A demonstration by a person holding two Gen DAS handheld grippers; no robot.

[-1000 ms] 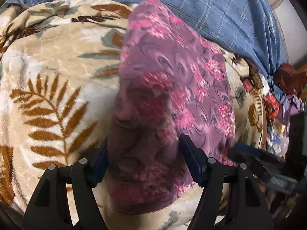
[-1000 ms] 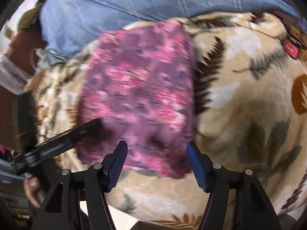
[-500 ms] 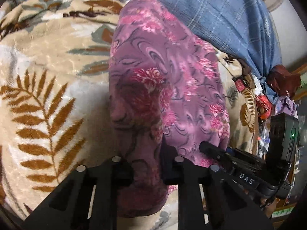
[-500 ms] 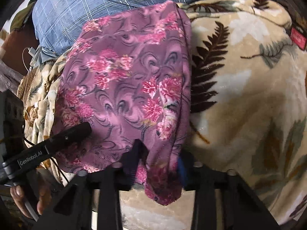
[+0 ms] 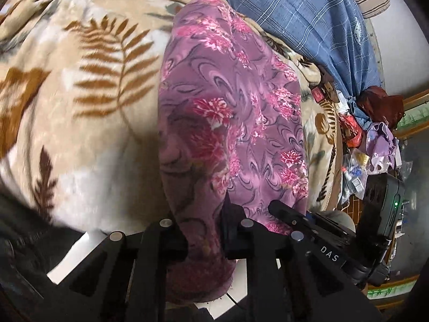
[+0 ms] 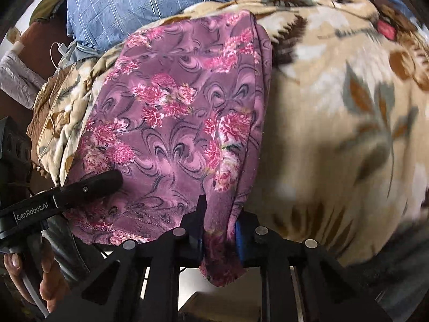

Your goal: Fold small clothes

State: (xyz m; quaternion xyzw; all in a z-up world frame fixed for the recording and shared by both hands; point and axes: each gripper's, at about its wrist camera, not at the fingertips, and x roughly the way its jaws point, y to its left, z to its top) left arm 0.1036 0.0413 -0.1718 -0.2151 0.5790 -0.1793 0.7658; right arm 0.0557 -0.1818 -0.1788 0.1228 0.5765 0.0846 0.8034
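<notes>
A purple garment with pink flowers [image 5: 230,107] lies lengthwise on a beige leaf-print blanket [image 5: 93,80], its near end hanging over the blanket's edge. My left gripper [image 5: 201,222] is shut on the near left part of that end, with cloth bunched between the pads. The right gripper [image 6: 219,222] pinches the near right edge of the garment [image 6: 174,120]; its jaws are still closing on the cloth. Each gripper shows in the other's view: the right gripper's finger [image 5: 281,209] and the left gripper's finger [image 6: 107,179] rest on the fabric.
A blue checked cloth [image 5: 308,13] lies along the far side of the blanket [image 6: 335,134]. Bags and clutter [image 5: 375,134] are piled past the blanket's right end. A hand [image 6: 48,276] grips the left tool's handle. Pale floor shows below the near edge.
Both grippers went from wide open over the garment's near end to shut on it. Both then drew back, pulling the cloth's end over the blanket's edge.
</notes>
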